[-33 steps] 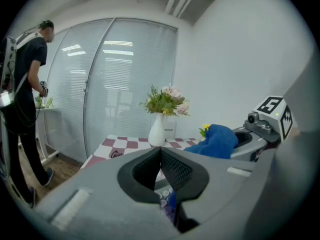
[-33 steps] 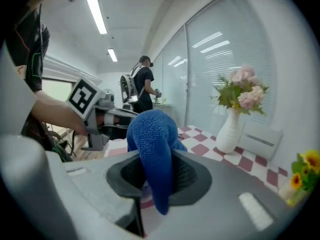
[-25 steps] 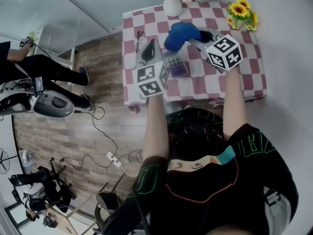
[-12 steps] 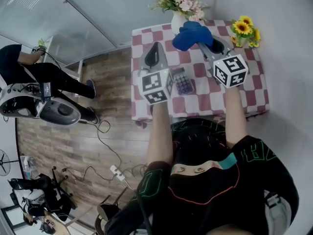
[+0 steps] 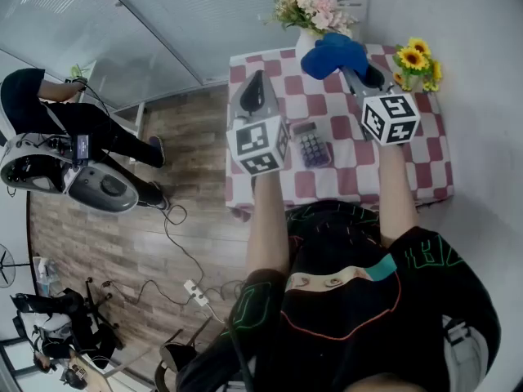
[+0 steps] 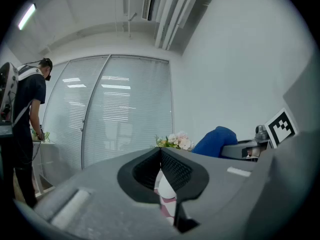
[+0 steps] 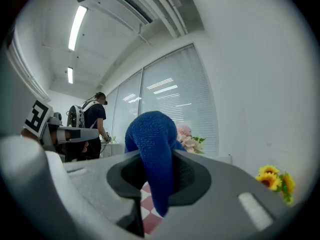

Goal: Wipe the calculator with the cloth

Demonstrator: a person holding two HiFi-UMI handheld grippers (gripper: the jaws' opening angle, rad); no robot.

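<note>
the checked table (image 5: 425,182) stands below both grippers. the right gripper (image 7: 157,184) is clamped on the blue cloth (image 7: 150,134), held high over the far edge. the left gripper (image 6: 161,171) appears closed on nothing, though its gap reads poorly. the calculator (image 5: 312,147) lies flat between them, unwiped. judged step: approach. next: lower the cloth onto the keys.
</note>
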